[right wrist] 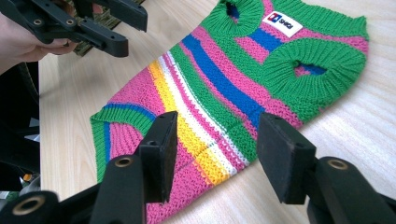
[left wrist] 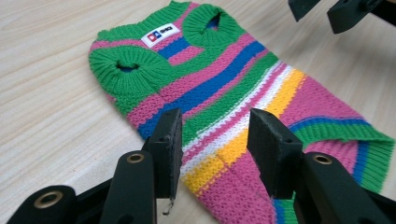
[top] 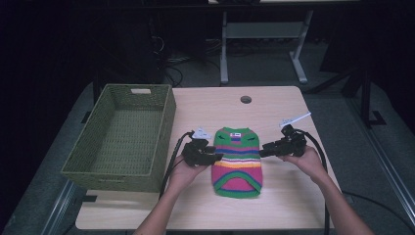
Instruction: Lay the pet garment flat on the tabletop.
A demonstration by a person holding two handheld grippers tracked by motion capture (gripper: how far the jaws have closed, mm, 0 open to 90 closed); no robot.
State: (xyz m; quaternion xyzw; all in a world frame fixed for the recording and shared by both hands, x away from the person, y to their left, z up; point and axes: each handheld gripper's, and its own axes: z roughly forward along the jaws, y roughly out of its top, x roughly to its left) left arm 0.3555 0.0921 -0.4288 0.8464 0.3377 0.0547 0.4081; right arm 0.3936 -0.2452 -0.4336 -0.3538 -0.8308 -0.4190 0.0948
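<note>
High view – sweater: we see a small striped knit sweater point(top: 237, 161) lying flat near the middle of the bench point(top: 274, 205), its long axis running away from the person, the neck end with a white label farthest and the green hem nearest.
High view – basket: a green woven rectangular basket point(top: 83, 156) sits at the bench's left edge; we see nothing in it.
High view – grippers: the left gripper point(top: 215, 157) is just at the sweater's left edge, the right gripper point(top: 263, 152) just at its right edge, each held in a hand.
Left gripper view – jaws: we see the left gripper point(left wrist: 215, 140) with jaws wide apart, holding nothing, over the sweater's point(left wrist: 233, 102) side edge across the yellow and white stripes.
Left gripper view – knit: ribbed green armholes, then pink, blue, green, white and yellow bands in coarse stitches; pale wood-grain bench point(left wrist: 46, 93) beneath.
Right gripper view – jaws: the right gripper point(right wrist: 217, 140) has jaws wide apart and empty, over the sweater's point(right wrist: 224, 79) opposite edge.
Right gripper view – other hand: the left gripper point(right wrist: 126, 32) is at upper left.
</note>
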